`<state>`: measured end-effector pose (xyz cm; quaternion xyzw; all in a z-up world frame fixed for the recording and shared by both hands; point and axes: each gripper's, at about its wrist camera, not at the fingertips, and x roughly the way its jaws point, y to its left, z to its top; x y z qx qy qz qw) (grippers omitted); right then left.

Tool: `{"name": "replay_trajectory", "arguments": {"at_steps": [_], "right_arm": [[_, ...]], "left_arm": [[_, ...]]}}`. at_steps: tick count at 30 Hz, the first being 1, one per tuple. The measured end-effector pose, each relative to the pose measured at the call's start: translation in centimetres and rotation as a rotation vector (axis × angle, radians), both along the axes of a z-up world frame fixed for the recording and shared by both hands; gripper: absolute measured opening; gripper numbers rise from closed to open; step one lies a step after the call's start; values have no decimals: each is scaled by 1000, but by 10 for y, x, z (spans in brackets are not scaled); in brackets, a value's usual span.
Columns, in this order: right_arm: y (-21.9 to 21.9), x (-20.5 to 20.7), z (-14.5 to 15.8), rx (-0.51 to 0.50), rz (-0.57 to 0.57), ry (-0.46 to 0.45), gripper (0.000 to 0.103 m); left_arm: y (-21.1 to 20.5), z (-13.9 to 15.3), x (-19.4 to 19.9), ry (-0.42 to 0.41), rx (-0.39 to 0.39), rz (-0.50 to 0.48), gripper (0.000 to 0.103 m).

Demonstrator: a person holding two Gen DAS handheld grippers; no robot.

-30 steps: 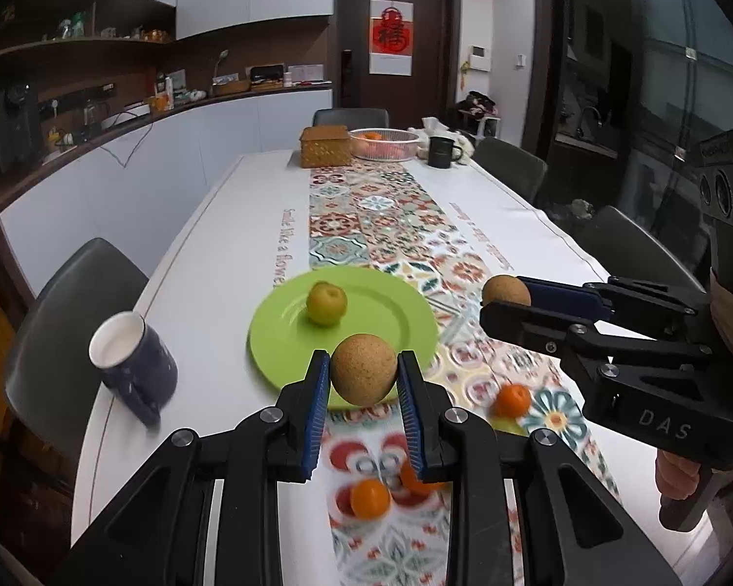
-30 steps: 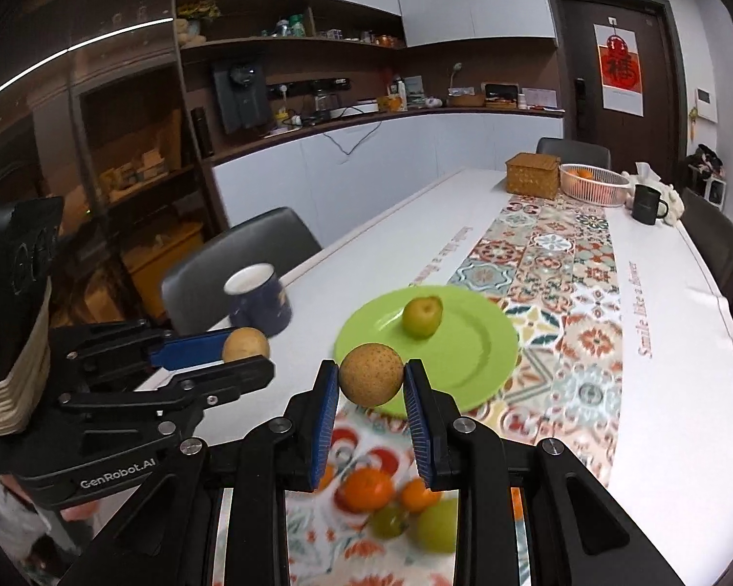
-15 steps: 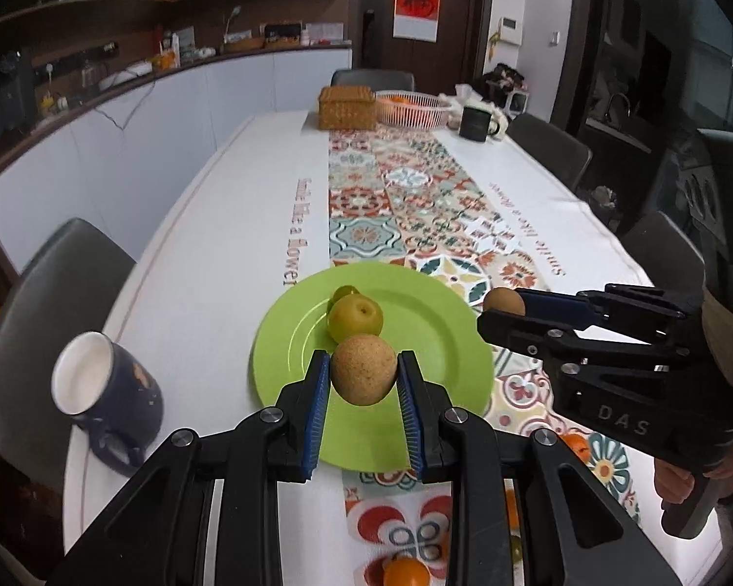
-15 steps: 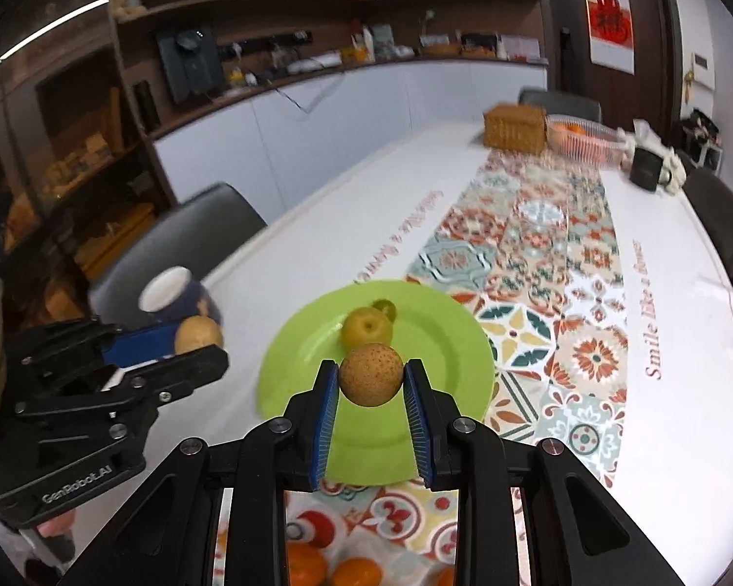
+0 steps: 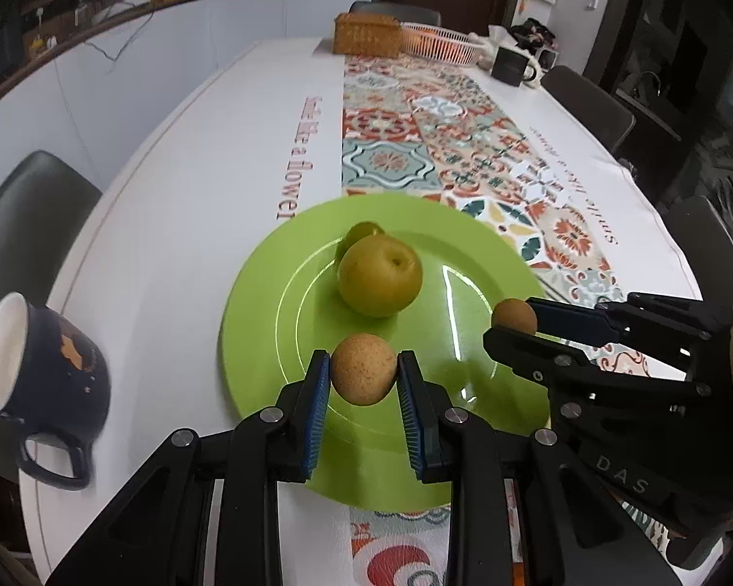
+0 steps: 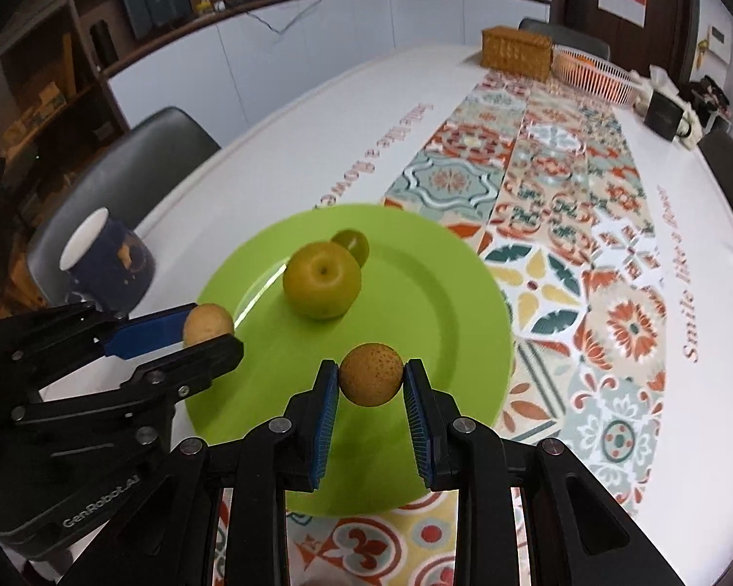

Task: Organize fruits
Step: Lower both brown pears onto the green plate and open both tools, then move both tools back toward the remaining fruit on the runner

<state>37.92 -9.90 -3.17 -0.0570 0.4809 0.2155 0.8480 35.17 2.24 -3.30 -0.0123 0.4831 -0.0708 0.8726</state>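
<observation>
My left gripper (image 5: 364,377) is shut on a brown round pear (image 5: 363,375) and holds it above the near part of the green plate (image 5: 269,322). My right gripper (image 6: 371,382) is shut on a second brown pear (image 6: 370,374) above the same plate (image 6: 440,303). Each gripper shows in the other's view, the right one (image 5: 513,322) and the left one (image 6: 209,327). A yellow-green pear (image 5: 380,275) lies on the plate with a small green fruit (image 5: 361,233) behind it; both also show in the right wrist view (image 6: 321,279).
A dark blue mug (image 5: 39,366) stands left of the plate near the table edge. A patterned runner (image 5: 444,136) runs down the table. A wicker box (image 5: 366,34), a white fruit basket (image 5: 435,41) and a black mug (image 5: 510,66) stand at the far end. Chairs surround the table.
Both grippers have moved forward and down with their pears, from over the runner and loose oranges to over the green plate. The jaws stay shut.
</observation>
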Motion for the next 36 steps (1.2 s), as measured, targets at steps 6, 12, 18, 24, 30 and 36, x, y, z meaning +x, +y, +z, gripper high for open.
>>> {"name": "replay_trajectory", "arguments": {"at_steps": [6, 12, 18, 24, 30, 36], "right_arm": [[1, 3, -10, -7, -2, 18, 29], [-3, 4, -11, 7, -18, 25, 36], [-13, -10, 3, 18, -30, -27, 40], [-29, -49, 33, 20, -54, -140, 49], [-41, -96, 59, 36, -66, -231, 58], [-53, -141, 78, 64, -86, -310, 65]], "left_arm": [[1, -10, 5, 25, 3, 4, 28], [2, -4, 0, 10, 20, 16, 44], [5, 18, -24, -58, 59, 38, 57], [4, 46, -61, -138, 67, 53, 65], [-7, 74, -105, -243, 109, 41, 73], [-10, 92, -152, -317, 130, 28, 82]]}}
